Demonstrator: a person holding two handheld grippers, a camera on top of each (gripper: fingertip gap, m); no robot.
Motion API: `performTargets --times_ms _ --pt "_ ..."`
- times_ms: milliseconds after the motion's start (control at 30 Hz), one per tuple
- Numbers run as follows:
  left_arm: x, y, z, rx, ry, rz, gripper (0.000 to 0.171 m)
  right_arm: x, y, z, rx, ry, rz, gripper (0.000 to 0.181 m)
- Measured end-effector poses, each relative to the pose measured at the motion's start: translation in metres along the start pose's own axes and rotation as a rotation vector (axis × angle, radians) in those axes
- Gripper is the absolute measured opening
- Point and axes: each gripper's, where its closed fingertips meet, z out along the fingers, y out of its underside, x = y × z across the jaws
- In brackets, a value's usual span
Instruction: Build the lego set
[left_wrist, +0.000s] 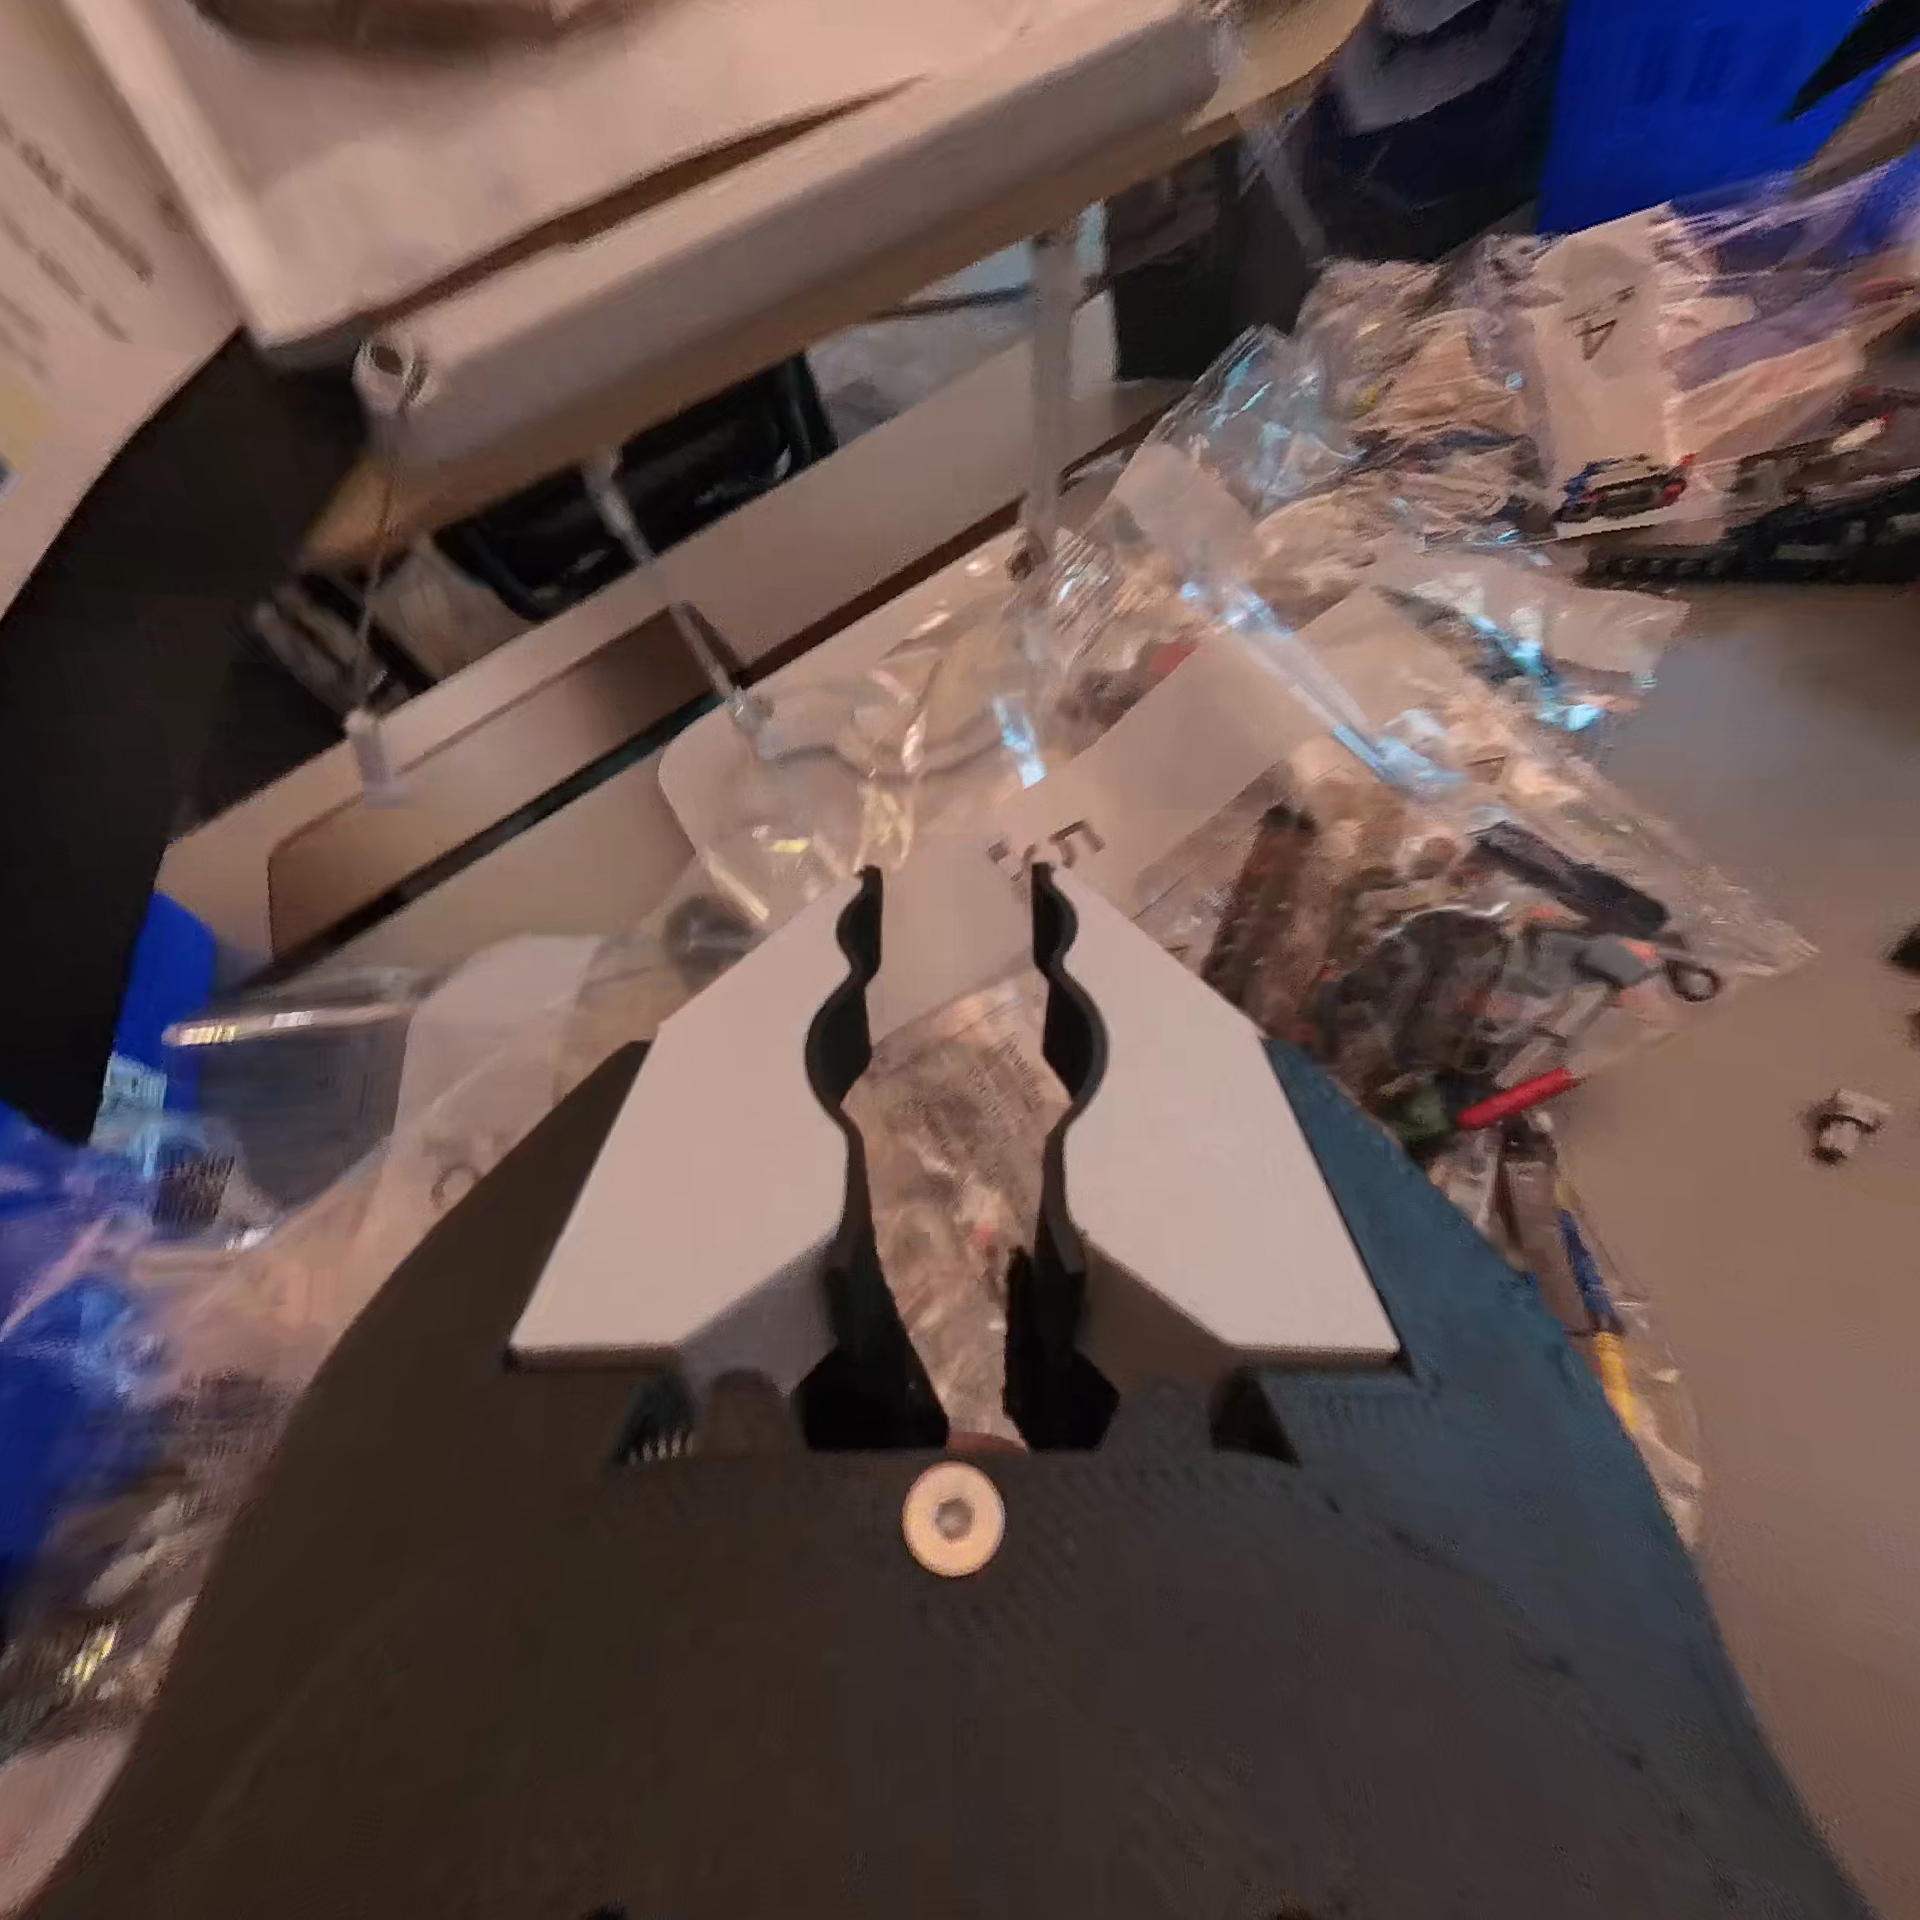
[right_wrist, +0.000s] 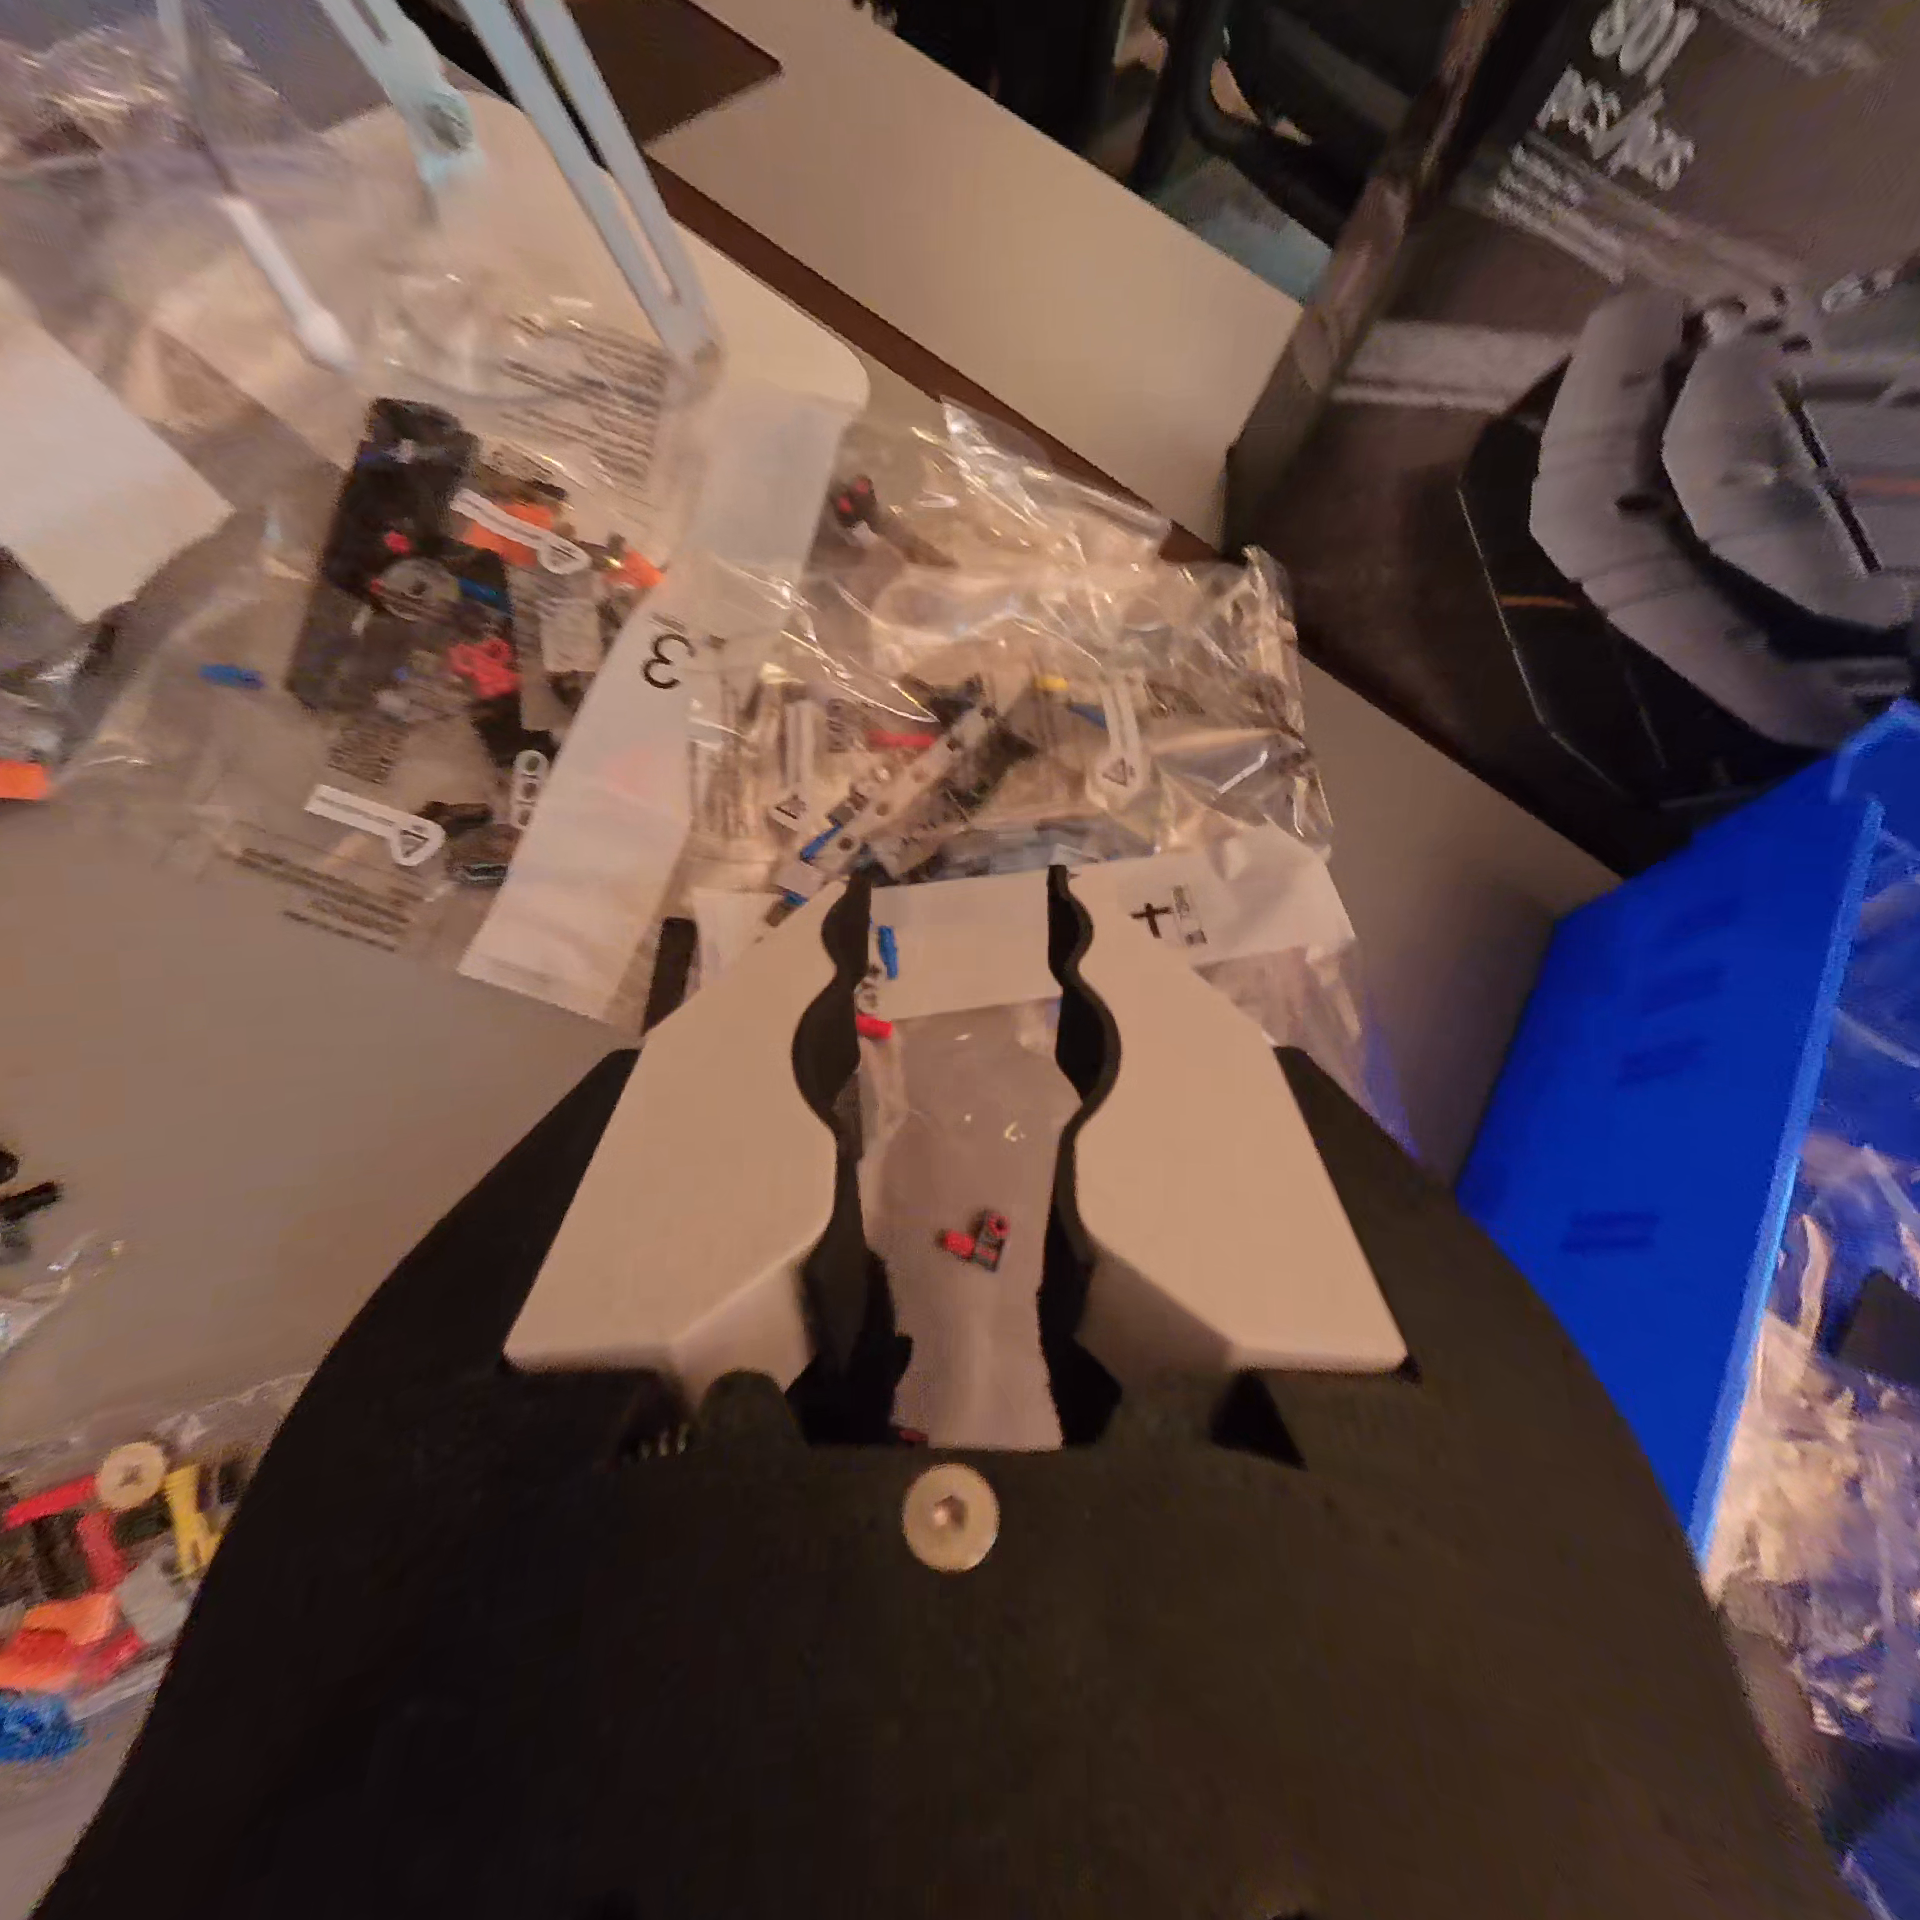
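The left wrist view is motion-blurred, so its clear bags of lego parts (left_wrist: 1434, 997) read only as a jumble. The left gripper (left_wrist: 956, 883) hangs over them, jaws parted and empty. The right gripper (right_wrist: 961, 883), likewise parted and empty, hovers over a numbered parts bag (right_wrist: 997, 748) on the table (right_wrist: 208, 1039); a blue bin (right_wrist: 1662, 1091) of bags sits beside the lego box (right_wrist: 1558, 416) at its far right edge.

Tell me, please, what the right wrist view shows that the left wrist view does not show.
Only the right wrist view shows the dark set box, the blue bin and loose bricks at lower left. Only the left wrist view shows the pale cardboard box overhead and a partly built dark model far right. Both show clear bags of parts on the table and an open, empty tool: right tool, left tool.
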Motion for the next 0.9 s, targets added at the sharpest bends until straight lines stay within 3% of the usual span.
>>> performTargets --times_ms 200,467,667,900 --pt "0.034 -0.008 0.007 0.022 0.102 0.089 0.026 0.032 0.030 0.018 -0.121 -0.006 0.124 0.044" --pt "0.048 -0.010 0.008 0.040 0.172 0.080 0.023 0.028 0.076 0.047 -0.395 -0.068 0.098 0.044" --pt "0.050 -0.009 0.010 0.039 0.180 0.075 0.023 0.034 0.078 0.049 -0.383 -0.035 0.022 0.001" --pt "0.052 -0.007 0.011 0.035 0.191 0.077 0.023 0.024 0.054 0.037 -0.300 -0.032 -0.071 0.000"
